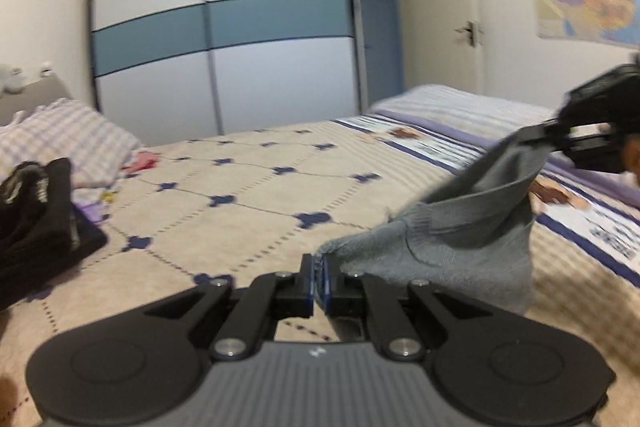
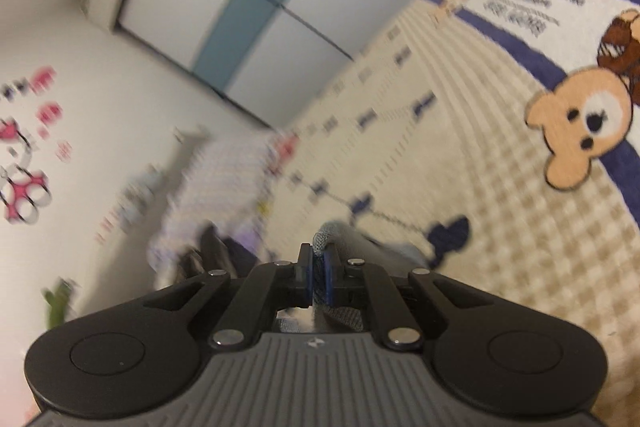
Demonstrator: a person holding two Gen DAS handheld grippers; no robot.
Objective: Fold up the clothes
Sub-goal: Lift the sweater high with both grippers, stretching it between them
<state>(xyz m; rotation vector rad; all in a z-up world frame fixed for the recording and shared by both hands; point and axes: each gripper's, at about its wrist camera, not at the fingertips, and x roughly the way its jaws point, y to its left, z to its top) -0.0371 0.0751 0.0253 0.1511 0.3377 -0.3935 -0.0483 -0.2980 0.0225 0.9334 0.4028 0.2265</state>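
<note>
Bedroom with blue-banded wardrobe behind a patterned bed, grey garment lifted at right of frame, left gripper and right gripper each with jaws clenched on its edge, black clothing at left.

right gripper pinching grey garment, bedspread

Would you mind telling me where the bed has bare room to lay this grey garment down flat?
Free: the cream quilt between the black clothes and the grey garment, back to the wardrobe. Crowded: the pillow corner, with small clutter beside it.
</note>
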